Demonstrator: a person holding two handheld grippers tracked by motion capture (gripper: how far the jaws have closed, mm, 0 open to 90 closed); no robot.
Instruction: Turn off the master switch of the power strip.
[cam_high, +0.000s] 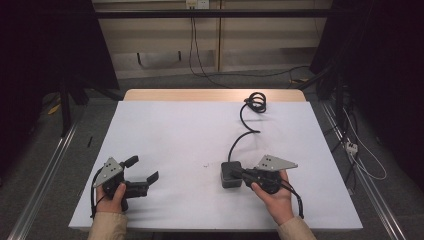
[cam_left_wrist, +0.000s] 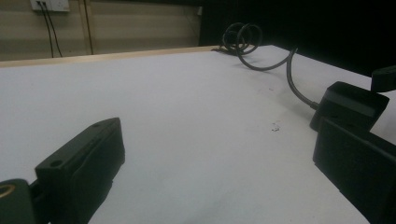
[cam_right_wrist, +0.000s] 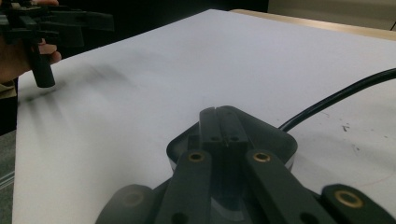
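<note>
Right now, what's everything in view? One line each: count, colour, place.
Square black power adapter block: 1, black, near-right of table, under the right gripper's jaws.
Black cable: 1, black, runs from the block to a coil at the far edge.
White table top: 1, white, wooden far edge.
Wall socket: 1, pale, back wall, cords hanging.
Left gripper: 1, black, near-left, jaws apart.
Right gripper: 1, black, jaws together over the block.
Hands: 2, near edge.
</note>
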